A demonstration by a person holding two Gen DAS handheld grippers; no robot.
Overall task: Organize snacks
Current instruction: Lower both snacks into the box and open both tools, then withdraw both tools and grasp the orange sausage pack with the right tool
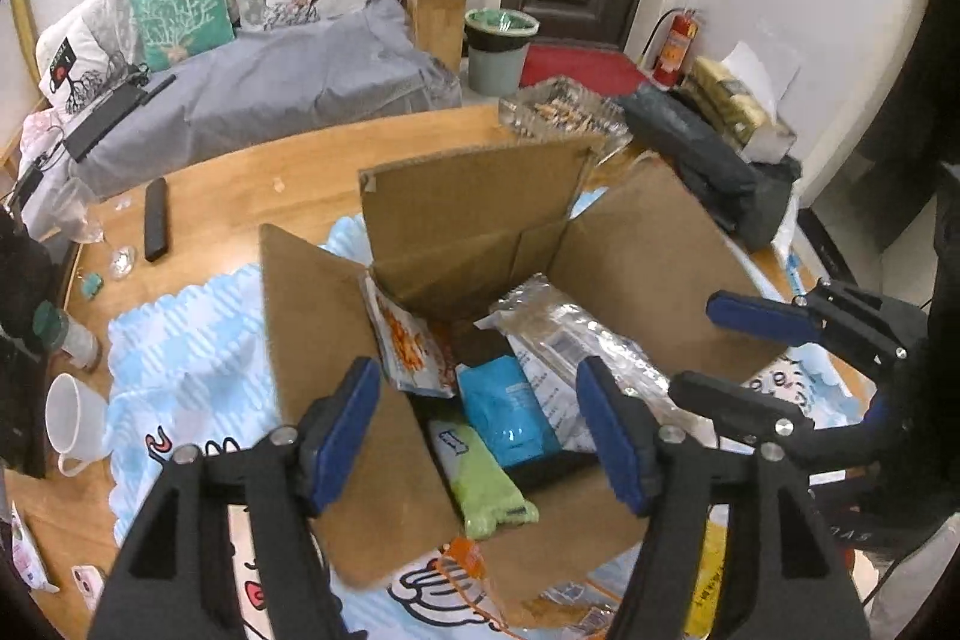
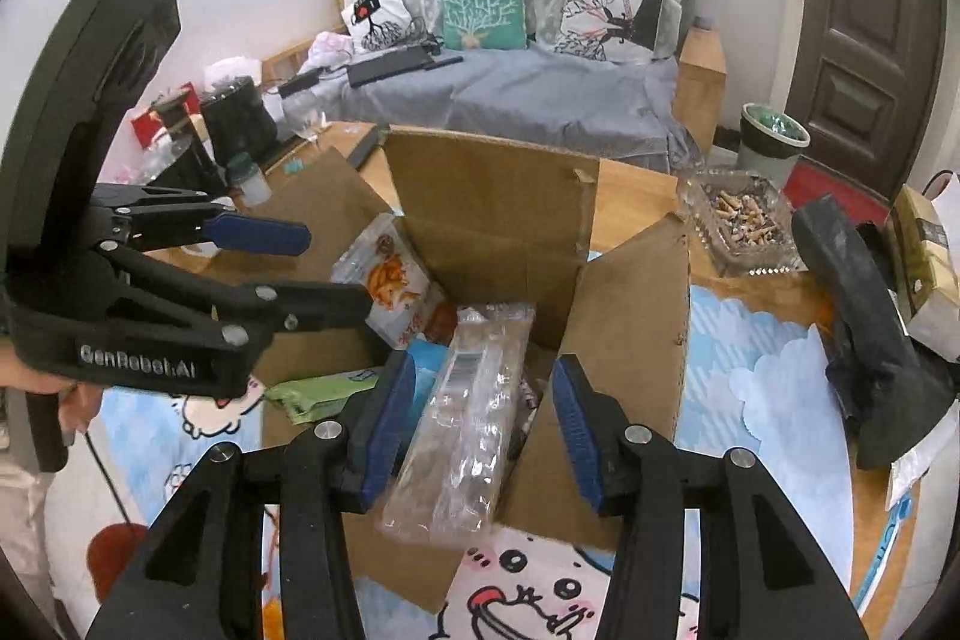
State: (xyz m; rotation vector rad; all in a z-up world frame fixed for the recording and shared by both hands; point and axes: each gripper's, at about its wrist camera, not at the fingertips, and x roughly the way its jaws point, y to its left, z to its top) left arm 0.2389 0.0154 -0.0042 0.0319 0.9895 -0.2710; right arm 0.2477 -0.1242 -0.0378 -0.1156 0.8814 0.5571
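1. My left tongs (image 1: pixel 480 430) hang open over the cardboard box (image 1: pixel 636 250), their blue pads apart, gripping and touching nothing.
2. My right tongs (image 2: pixel 483 427) are also parted, with a clear plastic packet (image 2: pixel 474 412) lying between the pads; I cannot tell whether either pad touches it, and it looks unsqueezed.
3. The box stands open on a blue-and-white cloth (image 1: pixel 180 340) spread over the wooden desk (image 1: pixel 240 172), all four flaps turned out.
4. Inside it lie an orange-printed snack bag (image 1: pixel 408 340) leaning on the left wall, a blue packet (image 1: pixel 510 412) in the middle, a green packet (image 1: pixel 486 490) nearer me, and the clear packet (image 1: pixel 570 334) slanting along the right side.
5. The clear packet is long, shiny and crinkled, with a barcode label on it; its near end juts over the box's near rim.
6. A glass ashtray (image 2: pixel 744 220) sits beyond the box, towards the desk's far right edge.
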